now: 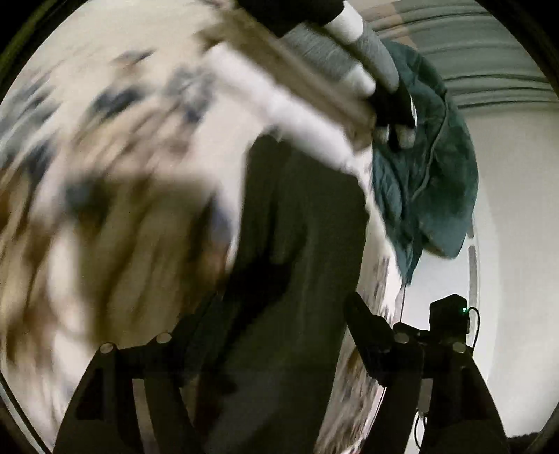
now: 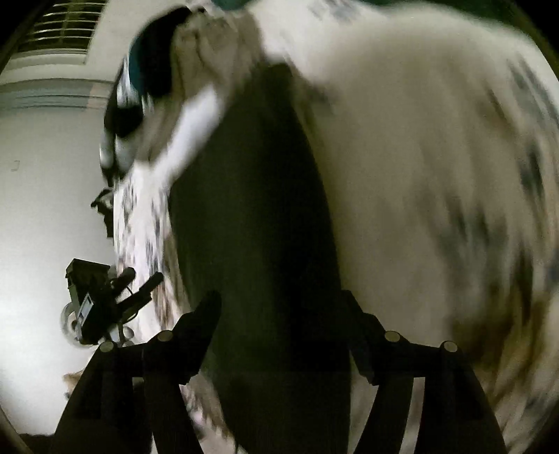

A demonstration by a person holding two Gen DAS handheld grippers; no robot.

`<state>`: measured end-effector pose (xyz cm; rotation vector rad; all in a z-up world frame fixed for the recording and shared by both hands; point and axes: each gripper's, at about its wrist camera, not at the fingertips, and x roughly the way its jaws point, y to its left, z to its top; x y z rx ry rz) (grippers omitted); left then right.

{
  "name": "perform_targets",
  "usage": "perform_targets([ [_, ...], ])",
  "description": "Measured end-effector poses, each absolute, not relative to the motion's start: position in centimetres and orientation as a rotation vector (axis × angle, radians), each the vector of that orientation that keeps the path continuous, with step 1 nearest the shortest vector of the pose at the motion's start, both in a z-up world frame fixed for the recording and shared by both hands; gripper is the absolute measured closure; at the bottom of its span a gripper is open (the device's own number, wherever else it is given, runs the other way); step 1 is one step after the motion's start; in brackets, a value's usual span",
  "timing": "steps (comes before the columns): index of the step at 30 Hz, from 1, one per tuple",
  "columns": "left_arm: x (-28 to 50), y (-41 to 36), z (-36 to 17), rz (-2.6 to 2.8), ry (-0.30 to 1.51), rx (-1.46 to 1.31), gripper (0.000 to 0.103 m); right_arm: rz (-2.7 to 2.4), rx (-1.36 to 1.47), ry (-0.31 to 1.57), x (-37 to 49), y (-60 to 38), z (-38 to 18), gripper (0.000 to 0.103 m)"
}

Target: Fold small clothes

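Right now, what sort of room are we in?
Probably a bedroom at home: a patterned bedspread with clothes on it, a dark garment and a teal one, plus white walls and a slatted window blind.

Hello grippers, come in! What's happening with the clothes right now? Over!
Left gripper and right gripper both open, dark cloth lying between the jaws. Teal garment heaped behind on the patterned sheet. Picture blurred, nothing seen blocking.
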<state>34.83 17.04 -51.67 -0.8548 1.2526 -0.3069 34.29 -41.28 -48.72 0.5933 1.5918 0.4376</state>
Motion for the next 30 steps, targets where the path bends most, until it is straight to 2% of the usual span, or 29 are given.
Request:
perform_targets([
  [3, 26.0, 15.8, -51.5, -0.244, 1.327, -0.817, 0.032, 0.442, 0.626, 1.695, 26.0, -42.7, -49.4, 0.033],
  [9, 12.8, 11.8, -56.0, -0.136, 1.511, -0.891, 0.032, 0.396, 0.692, 1.851, 12.3, -43.9, -52.8, 0.033],
  [16, 8.5, 8.2, -59.8, -0.154, 1.576, -0.933, 0.032, 0.406, 0.789, 1.950, 3.4, -41.0, -58.8, 0.033],
  [22, 9.0, 7.1, -59.4, -0.145, 1.534, -0.867, 0.032, 0.363, 1.024, 1.857, 1.1, -39.1, -62.0, 0.031],
  [24, 8.9, 7.1, -58.7, -0.145, 1.503, -0.821, 0.070, 0.350, 1.052, 1.800, 0.9, -39.0, -61.7, 0.035],
  [25, 8.7, 7.1, -58.7, -0.153, 1.501, -0.818, 0.093, 0.346, 1.032, 1.786, 0.7, -38.8, -61.5, 0.046],
  [26, 8.1, 7.4, -58.8, -0.167, 1.484, -0.843, 0.094, 0.337, 0.987, 1.790, 0.6, -38.6, -61.4, 0.053],
  [28, 7.6, 7.6, -58.5, -0.162, 1.445, -0.867, 0.094, 0.333, 0.915, 1.781, 0.2, -38.3, -60.9, 0.075],
  [30, 7.3, 8.0, -58.1, -0.150, 1.428, -0.891, 0.094, 0.346, 0.892, 1.763, -0.2, -38.2, -60.4, 0.091],
])
